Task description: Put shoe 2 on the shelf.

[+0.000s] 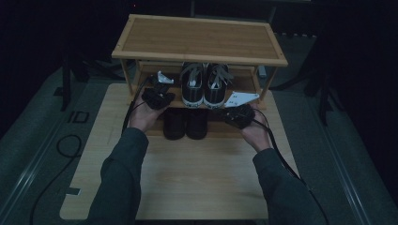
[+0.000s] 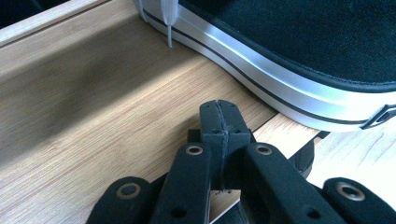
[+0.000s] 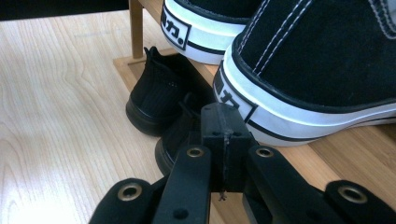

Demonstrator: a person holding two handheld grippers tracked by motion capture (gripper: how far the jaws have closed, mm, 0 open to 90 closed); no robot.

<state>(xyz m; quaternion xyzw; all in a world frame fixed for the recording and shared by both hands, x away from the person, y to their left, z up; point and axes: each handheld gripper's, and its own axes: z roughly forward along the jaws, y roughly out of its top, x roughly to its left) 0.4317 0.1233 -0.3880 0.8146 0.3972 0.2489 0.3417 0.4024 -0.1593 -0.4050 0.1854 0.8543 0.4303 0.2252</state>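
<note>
We found the pair of sneakers point(image 1: 205, 86) on the rack's point(image 1: 199, 40) middle shelf, above black shoes point(image 1: 185, 123) on the bench point(image 1: 202, 183). Left gripper point(image 1: 158, 91) and right gripper point(image 1: 235, 112) flanked them, jaws closed, empty. We judged the canvas uppers soft and light, the rubber sole rims firm; the heels looked best to take hold of.

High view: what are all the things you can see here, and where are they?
shoe rack: one, light wood, at the table's far end
sneakers: two, black with white soles, side by side on the rack's middle shelf
black shoes: two, all black, on the lowest shelf below the sneakers
table: one, pale wood, under everything
left hand-held gripper: one, black, shut, left of the sneakers
right hand-held gripper: one, black, shut, right of the sneakers
</note>
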